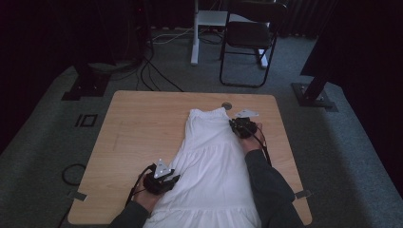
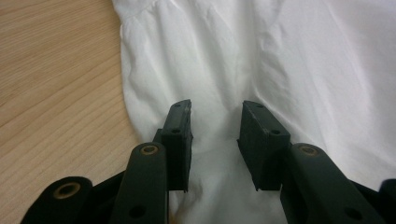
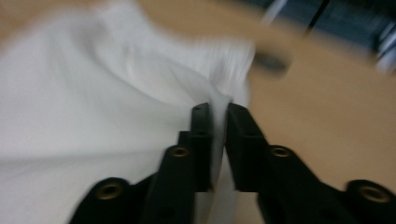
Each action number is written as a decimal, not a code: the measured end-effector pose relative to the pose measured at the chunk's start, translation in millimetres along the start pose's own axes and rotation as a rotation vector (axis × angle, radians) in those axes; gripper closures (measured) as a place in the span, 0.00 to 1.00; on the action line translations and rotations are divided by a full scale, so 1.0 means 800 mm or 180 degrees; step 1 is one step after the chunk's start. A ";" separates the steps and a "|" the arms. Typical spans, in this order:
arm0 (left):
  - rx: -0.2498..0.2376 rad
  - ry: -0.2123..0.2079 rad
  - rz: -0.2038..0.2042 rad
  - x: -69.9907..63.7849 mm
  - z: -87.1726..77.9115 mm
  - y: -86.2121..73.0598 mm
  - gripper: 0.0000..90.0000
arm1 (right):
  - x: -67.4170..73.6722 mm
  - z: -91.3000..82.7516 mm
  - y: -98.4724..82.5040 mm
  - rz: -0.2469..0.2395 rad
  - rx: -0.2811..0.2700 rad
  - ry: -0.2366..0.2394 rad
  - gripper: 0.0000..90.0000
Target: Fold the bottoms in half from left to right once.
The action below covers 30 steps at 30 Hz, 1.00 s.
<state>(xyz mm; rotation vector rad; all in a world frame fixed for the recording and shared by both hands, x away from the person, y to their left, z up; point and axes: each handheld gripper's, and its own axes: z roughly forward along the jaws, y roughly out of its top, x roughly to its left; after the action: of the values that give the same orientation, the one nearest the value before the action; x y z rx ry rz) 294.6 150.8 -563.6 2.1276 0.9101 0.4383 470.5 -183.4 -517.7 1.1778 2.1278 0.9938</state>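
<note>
I see a white dress (image 1: 209,166) spread lengthwise on the table (image 1: 138,128), its narrow top in the middle of the high view and its wide hem running off the bottom edge.

My left gripper (image 1: 164,179) sits at the lower left of the high view, on the dress's left edge. In the left gripper view (image 2: 215,140) the jaws stand apart over the cloth (image 2: 289,60), which lies flat between them; the pads do not press on it, so I call this one released. Bare wood (image 2: 51,93) takes up the left of that frame.

My right gripper (image 1: 242,127) is just right of centre in the high view, at the dress's upper right edge, near its top. In the right gripper view (image 3: 218,140) the picture is blurred, but the jaws are close together with a thin fold of white cloth (image 3: 93,107) pinched between them, so it is grasping the dress.

A dark round hole (image 1: 226,105) in the table and a grey plate (image 1: 247,113) lie just above that gripper. A chair (image 1: 249,38) stands on the floor at the top of the frame.
</note>
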 end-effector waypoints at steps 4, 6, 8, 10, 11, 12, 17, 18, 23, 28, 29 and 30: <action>0.0039 -0.0114 -0.0073 0.004 -0.001 0.002 0.67 | -0.005 0.022 -0.027 0.0185 0.0393 0.0156 0.72; 0.0079 -0.0061 -0.0059 0.008 -0.003 0.012 0.61 | -0.007 0.025 -0.035 0.0191 0.0415 0.0192 0.71; 0.0025 -0.0061 -0.0075 0.011 -0.005 0.020 0.60 | -0.008 0.025 -0.036 0.0223 0.0414 0.0208 0.70; -0.0114 0.0019 -0.0032 0.021 -0.001 0.056 0.59 | -0.008 0.025 -0.038 0.0262 0.0391 0.0214 0.70; -0.0130 0.0022 -0.0020 0.023 0.005 0.065 0.58 | -0.007 0.025 -0.037 0.0274 0.0389 0.0207 0.71; -0.0093 0.0023 -0.0011 0.027 0.018 0.078 0.58 | -0.007 0.025 -0.038 0.0287 0.0387 0.0202 0.71; 0.0222 0.0025 -0.0001 0.029 0.077 0.082 0.64 | -0.002 0.020 -0.041 0.0365 0.0377 0.0213 0.80; 0.0157 0.0003 -0.0022 0.026 0.076 0.079 0.64 | -0.001 0.018 -0.042 0.0382 0.0402 0.0212 0.81; 0.0095 -0.0058 0.0015 0.015 0.058 0.057 0.64 | 0.011 -0.004 -0.058 0.0374 0.0438 0.0251 0.83; 0.0019 -0.0115 0.0142 -0.002 0.038 0.034 0.64 | 0.024 -0.034 -0.076 0.0336 0.0540 0.0391 0.78; 0.0014 -0.0125 0.0155 -0.004 0.035 0.031 0.64 | 0.025 -0.038 -0.077 0.0338 0.0578 0.0440 0.76; 0.0017 -0.0119 0.0166 -0.005 0.034 0.030 0.64 | 0.024 -0.044 -0.077 0.0322 0.0518 0.0499 0.73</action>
<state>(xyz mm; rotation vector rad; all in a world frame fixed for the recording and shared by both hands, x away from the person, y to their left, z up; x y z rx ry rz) 318.2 123.0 -562.9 2.1611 0.8373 0.4213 405.1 -201.4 -546.8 1.3360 2.3290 1.0018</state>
